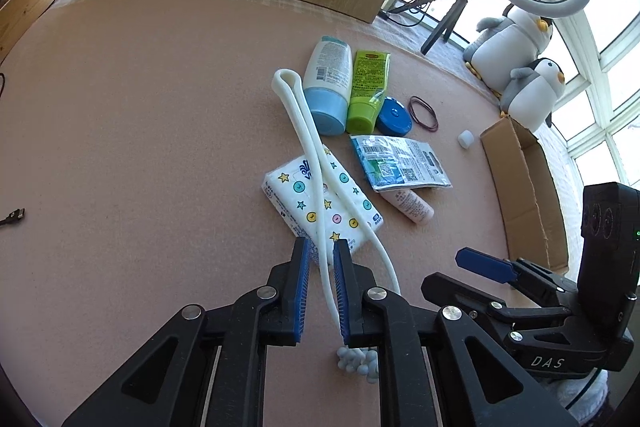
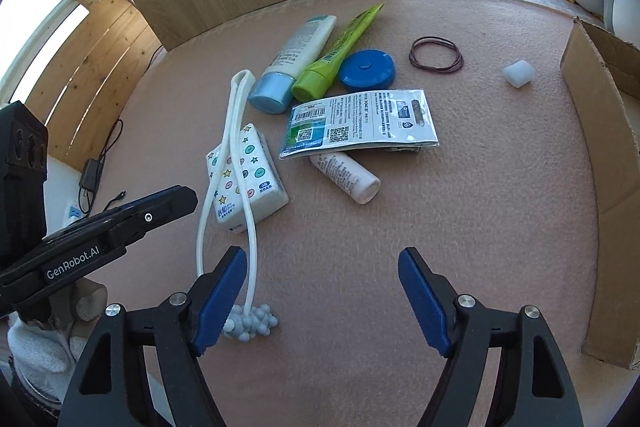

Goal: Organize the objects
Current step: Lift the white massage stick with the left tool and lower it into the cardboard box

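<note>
**Left gripper straddles the white looped handle; right gripper stands off, wide open**

The pink mat (image 2: 460, 227) carries everything, with a cardboard box (image 2: 600, 155) along the right edge of the right wrist view, presumably where things are to go. Toward the upper middle of that view lies the clutter: a tissue pack (image 2: 256, 183), a flat printed packet (image 2: 360, 123) lying over a small white bottle (image 2: 348, 177), a blue-capped tube (image 2: 294, 61), a green tube (image 2: 336, 55), a round blue case (image 2: 368, 71), brown rubber bands (image 2: 436, 59) and a small white cap (image 2: 519, 73).

What the next move turns on is the long white massager (image 1: 316, 163). Its two thin strands run lengthwise from the looped end in the upper middle of the left wrist view, across the tissue pack, down to the knobbed head (image 1: 358, 363) at the bottom of the frame. That long axis lies nearly in line with the left gripper (image 1: 322, 247), whose jaws are narrow, with one strand passing between the blue pads; I cannot tell whether they actually pinch it. The other strand runs just outside the right-hand pad.

The right gripper (image 2: 322, 259) has its jaws spread wide and holds nothing; the massager lies at its left finger, in the lower left of its view. The left hand is the nearer one.
</note>
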Tool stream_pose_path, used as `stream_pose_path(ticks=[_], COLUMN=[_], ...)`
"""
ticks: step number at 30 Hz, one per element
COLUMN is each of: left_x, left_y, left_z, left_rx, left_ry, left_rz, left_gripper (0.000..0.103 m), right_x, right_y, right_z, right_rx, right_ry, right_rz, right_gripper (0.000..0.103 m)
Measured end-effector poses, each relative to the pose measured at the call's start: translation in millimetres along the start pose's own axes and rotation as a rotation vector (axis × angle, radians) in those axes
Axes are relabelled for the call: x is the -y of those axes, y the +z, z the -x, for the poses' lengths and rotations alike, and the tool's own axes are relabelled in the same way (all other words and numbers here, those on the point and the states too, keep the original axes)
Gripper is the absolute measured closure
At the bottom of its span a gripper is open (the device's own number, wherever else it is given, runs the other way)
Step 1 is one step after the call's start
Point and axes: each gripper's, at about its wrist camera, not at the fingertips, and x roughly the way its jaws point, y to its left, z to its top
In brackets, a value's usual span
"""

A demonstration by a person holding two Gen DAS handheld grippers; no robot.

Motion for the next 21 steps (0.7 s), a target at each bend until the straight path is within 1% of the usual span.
stream_pose_path(ticks=[3,6,9,14,19,21], left_x=[-2,-2,-1,3,4,6], left_y=[-9,-14,-17,-20,-21,-22], left_z=[-1,-5,-8,-14,-20,-20], left_rx=[-0.02,-0.034,-0.046,-0.062,-0.079,-0.081], left_ry=[-0.021,-0.026,-0.037,-0.042,-0.055,-0.064], left_rz=[0.017,0.017,0.015,0.003,0.008,0.007], left_gripper=[0.09,0.09,0.091,0.091,0.091,0.091], right_x=[-6,-11,-13,-15,-18,-19], right_y=[1,3,4,3,1,1], right_z=[-7,-16,-25,-34,-35,-34], right_rx=[-0.03,-0.058,-0.09,-0.121,-0.131,-0.129], right_ry=[0.025,0.035,0.052,0.077,0.097,0.1], right_rz=[0.019,0.034,0.036,0.045,0.05,0.053], right_gripper=[0.037,0.041,0.05,0.059,0.079,0.084])
